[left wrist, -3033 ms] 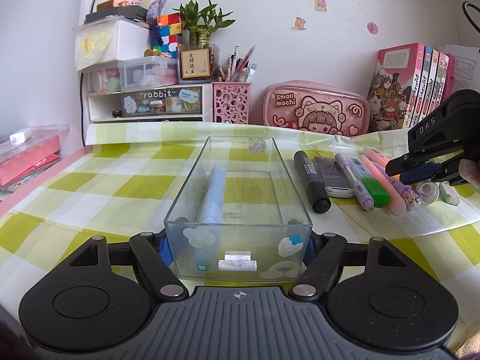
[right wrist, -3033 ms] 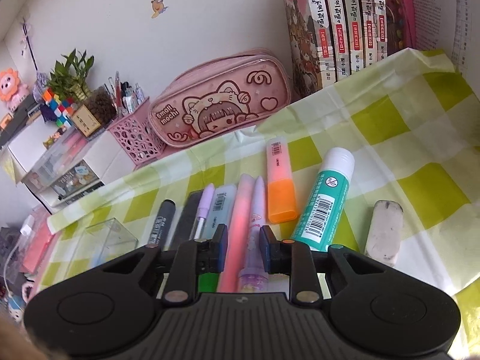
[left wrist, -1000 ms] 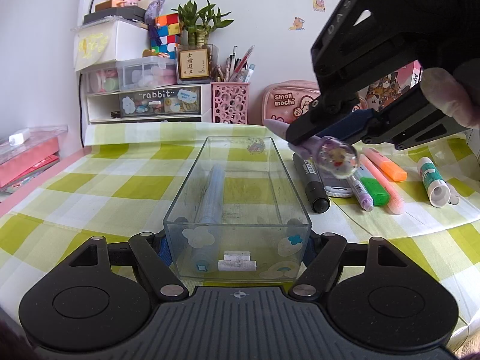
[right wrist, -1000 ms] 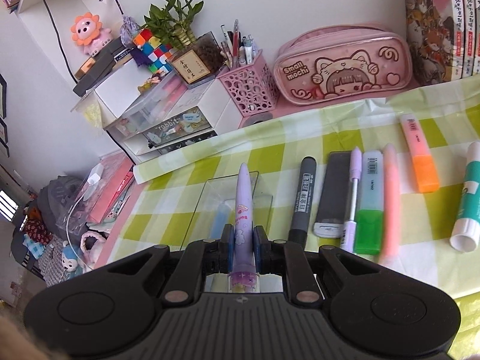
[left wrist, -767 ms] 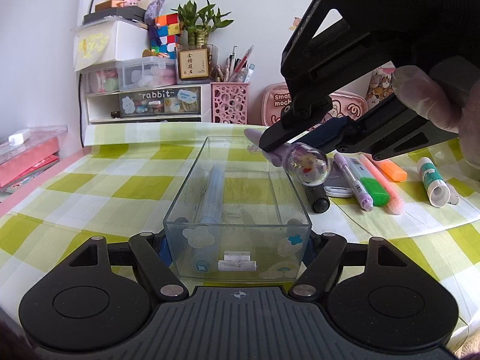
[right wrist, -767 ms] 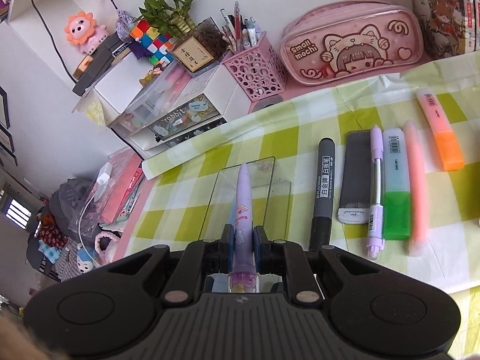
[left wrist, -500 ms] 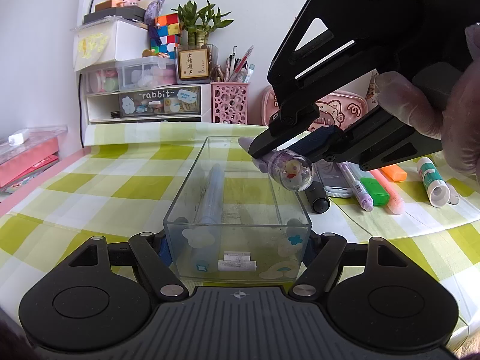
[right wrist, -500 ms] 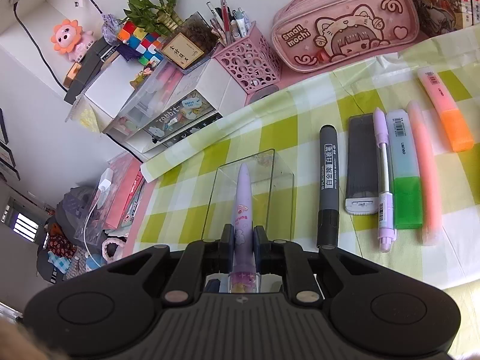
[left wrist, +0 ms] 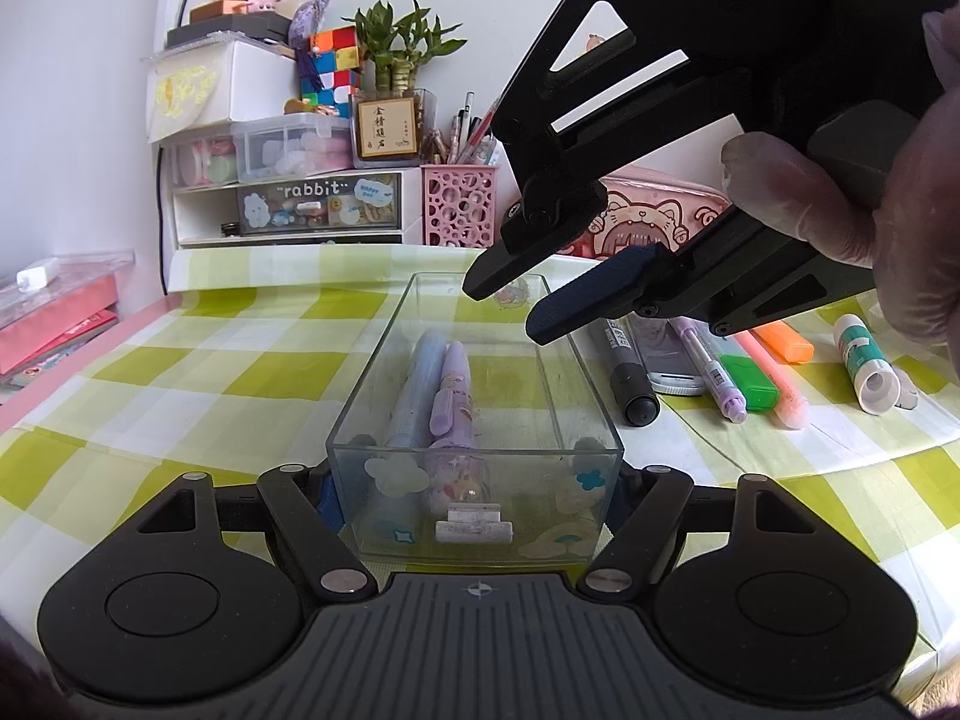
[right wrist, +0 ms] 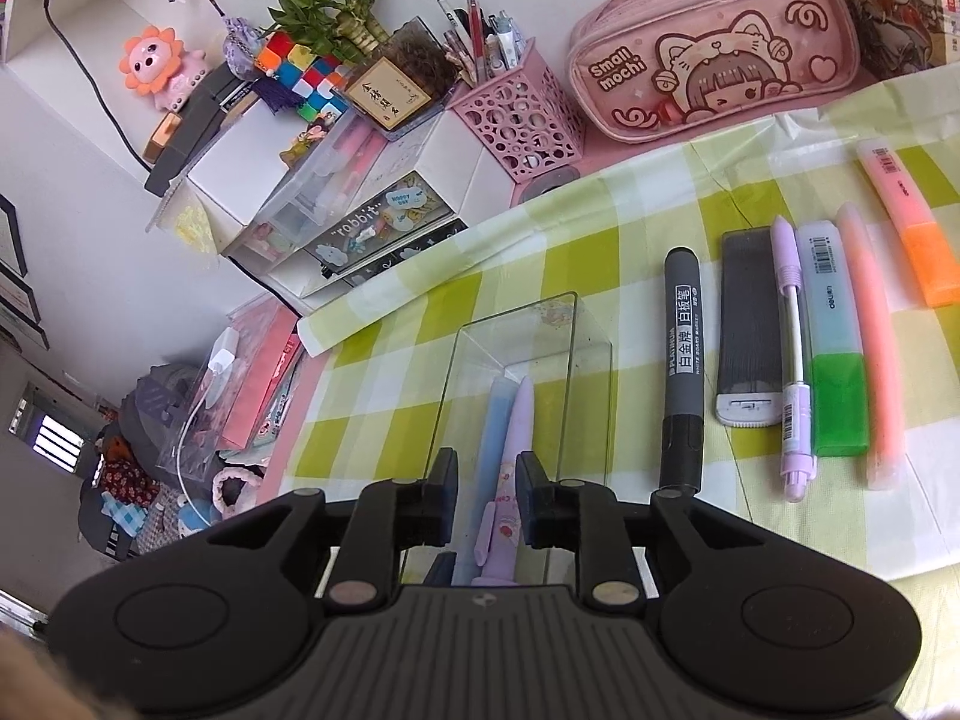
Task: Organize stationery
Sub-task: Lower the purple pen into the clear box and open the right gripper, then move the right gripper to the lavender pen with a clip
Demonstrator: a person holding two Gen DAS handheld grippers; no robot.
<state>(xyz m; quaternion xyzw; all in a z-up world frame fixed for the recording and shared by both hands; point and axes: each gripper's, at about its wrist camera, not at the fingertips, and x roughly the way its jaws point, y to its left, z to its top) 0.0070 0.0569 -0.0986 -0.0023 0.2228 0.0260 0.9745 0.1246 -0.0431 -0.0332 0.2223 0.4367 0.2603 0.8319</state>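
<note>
We see the purple pen (left wrist: 454, 387) lying flat on the floor of the clear plastic box (left wrist: 591, 372), touching the light blue pen (left wrist: 417, 384) on its left side, both running lengthwise along the box. From the right wrist view the purple pen (right wrist: 510, 468) sits below the gap of the right gripper (right wrist: 485, 507), not touched by either finger. Right gripper's jaws have just been opening; they stand apart with nothing pinched, hovering above the box's open top. In the left wrist view the right gripper (left wrist: 528, 300) hangs over the far right part of the box, held by a gloved hand (left wrist: 870, 192). Left gripper (left wrist: 474, 498) is clamped on the near end of the box, a finger against each side wall. Box sits on the green-and-white checked cloth (left wrist: 180, 372). Just right of the box, in a row on the cloth: grey whiteboard marker (right wrist: 683, 366), dark flat case (right wrist: 747, 336), lilac pen (right wrist: 792, 360), green highlighter (right wrist: 837, 360), pink highlighter (right wrist: 873, 348), orange highlighter (right wrist: 915, 234). Glue stick (left wrist: 867, 357) farther right. At the back by the wall: pink mesh pen cup (right wrist: 522, 114), pink pencil case (right wrist: 714, 60), white drawer unit (left wrist: 288, 204).
</note>
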